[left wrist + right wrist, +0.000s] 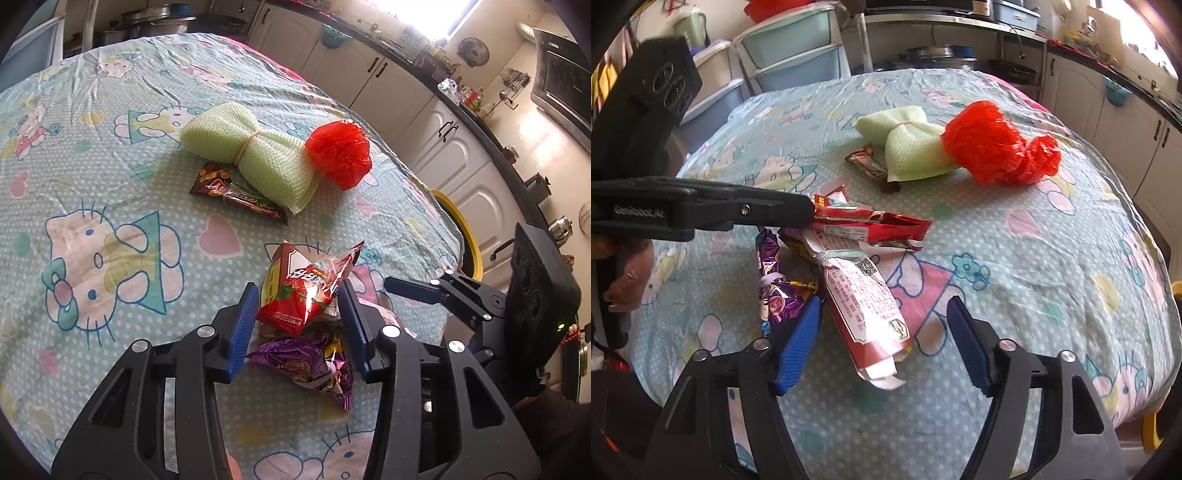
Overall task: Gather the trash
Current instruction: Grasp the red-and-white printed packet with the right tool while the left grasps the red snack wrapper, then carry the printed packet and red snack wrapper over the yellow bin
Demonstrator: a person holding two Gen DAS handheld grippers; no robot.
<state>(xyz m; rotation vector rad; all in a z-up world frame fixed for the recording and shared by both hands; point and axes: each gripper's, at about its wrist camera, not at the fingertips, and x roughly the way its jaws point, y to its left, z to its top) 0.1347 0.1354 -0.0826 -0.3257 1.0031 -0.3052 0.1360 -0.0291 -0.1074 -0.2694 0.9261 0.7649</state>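
Note:
On the cartoon-cat tablecloth [110,206] lies a heap of wrappers. My left gripper [298,286] has its blue pads pressed on either side of a crinkled red snack wrapper [299,295]. In the right wrist view the left gripper [809,212] comes in from the left with that red wrapper [879,221] sticking out of its tip. My right gripper [885,300] is open, astride a long red-and-white packet [864,306] without touching it. A purple wrapper [779,295] lies by its left pad and, in the left wrist view, the purple wrapper [306,365] lies under the left gripper. A brown candy wrapper [236,192] lies farther off.
A green mesh cloth bundle [251,155] and a crumpled red plastic bag [340,151] lie beyond the wrappers. A yellow rim [465,229] shows past the table's right edge, with white cabinets [461,155] behind it. Plastic drawers [798,55] stand at the far side.

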